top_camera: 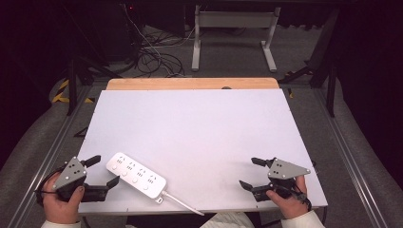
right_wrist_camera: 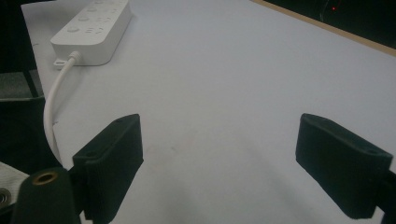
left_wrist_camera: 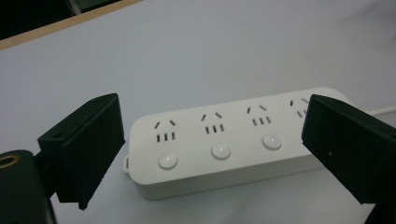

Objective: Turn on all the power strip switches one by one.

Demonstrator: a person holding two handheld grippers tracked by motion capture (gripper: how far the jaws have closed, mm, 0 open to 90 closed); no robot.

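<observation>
A white power strip (top_camera: 135,175) with several sockets and round buttons lies slantwise near the table's front left; its white cable (top_camera: 183,203) trails off the front edge. My left gripper (top_camera: 105,171) is open just left of the strip's end, and in the left gripper view the strip (left_wrist_camera: 224,140) lies just beyond its wide-apart jaws. My right gripper (top_camera: 253,173) is open at the front right over bare table. In the right gripper view the strip (right_wrist_camera: 93,30) and its cable (right_wrist_camera: 53,102) sit far off at the upper left, and nothing is between the jaws.
The white table top (top_camera: 195,133) has a wooden strip (top_camera: 190,83) along its far edge. Beyond it are a white desk frame (top_camera: 233,33) and loose cables (top_camera: 152,57) on the floor. Metal rails (top_camera: 354,161) run along both sides of the table.
</observation>
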